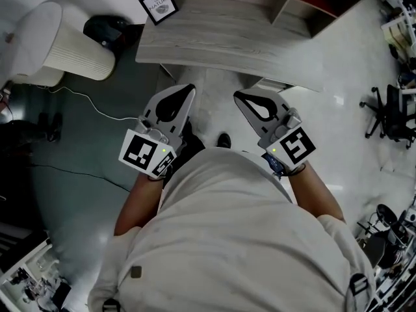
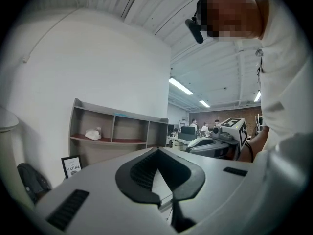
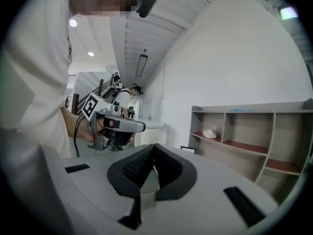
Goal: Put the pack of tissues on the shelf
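Observation:
Both grippers hang side by side below the edge of a grey wooden desk (image 1: 214, 44), with nothing in either. My left gripper (image 1: 189, 88) is shut, and its dark pads (image 2: 139, 170) meet at the tip in the left gripper view. My right gripper (image 1: 238, 95) is shut too, its pads (image 3: 134, 168) pressed together. A wooden shelf unit (image 2: 117, 131) with several compartments stands on the desk ahead. A small white bundle (image 2: 93, 133), which looks like the pack of tissues, lies in the shelf's left compartment; it also shows as a white bundle (image 3: 210, 132) in the right gripper view.
A framed card (image 1: 159, 5) stands at the desk's left corner. A white ribbed cylinder (image 1: 71, 44) and a black object (image 1: 107, 28) sit on the floor at left, with a cable (image 1: 97, 109) trailing. An office chair (image 1: 390, 116) stands at right. People sit far back (image 2: 205, 127).

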A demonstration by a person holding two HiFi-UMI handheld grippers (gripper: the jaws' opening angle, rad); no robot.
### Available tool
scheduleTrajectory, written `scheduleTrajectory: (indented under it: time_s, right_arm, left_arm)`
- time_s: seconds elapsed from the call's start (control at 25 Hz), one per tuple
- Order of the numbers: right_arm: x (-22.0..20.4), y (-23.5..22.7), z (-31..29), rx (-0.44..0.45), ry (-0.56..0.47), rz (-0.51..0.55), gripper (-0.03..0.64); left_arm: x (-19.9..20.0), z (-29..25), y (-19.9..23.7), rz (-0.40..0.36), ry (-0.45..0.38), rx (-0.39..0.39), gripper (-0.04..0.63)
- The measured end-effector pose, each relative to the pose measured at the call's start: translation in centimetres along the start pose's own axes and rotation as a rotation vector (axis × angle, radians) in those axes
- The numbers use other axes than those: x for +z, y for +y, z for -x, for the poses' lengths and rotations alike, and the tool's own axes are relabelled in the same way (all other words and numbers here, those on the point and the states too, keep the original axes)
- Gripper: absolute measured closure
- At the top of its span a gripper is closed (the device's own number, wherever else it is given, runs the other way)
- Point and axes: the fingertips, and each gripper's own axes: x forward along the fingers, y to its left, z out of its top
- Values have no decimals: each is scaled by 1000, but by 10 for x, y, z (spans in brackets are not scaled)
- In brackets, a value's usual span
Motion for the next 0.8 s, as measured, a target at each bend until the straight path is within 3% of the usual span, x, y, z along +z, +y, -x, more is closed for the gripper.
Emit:
scheduleTrajectory:
  time_s: [0.48, 0.8]
  right_arm:
    - [-22, 17, 42, 14, -6, -3, 597]
    - [-24, 21, 48, 15, -11, -4, 597]
  left_arm:
    - [-13, 8, -39, 1, 21, 45, 580]
    - [-16, 12, -40, 4, 21, 61, 580]
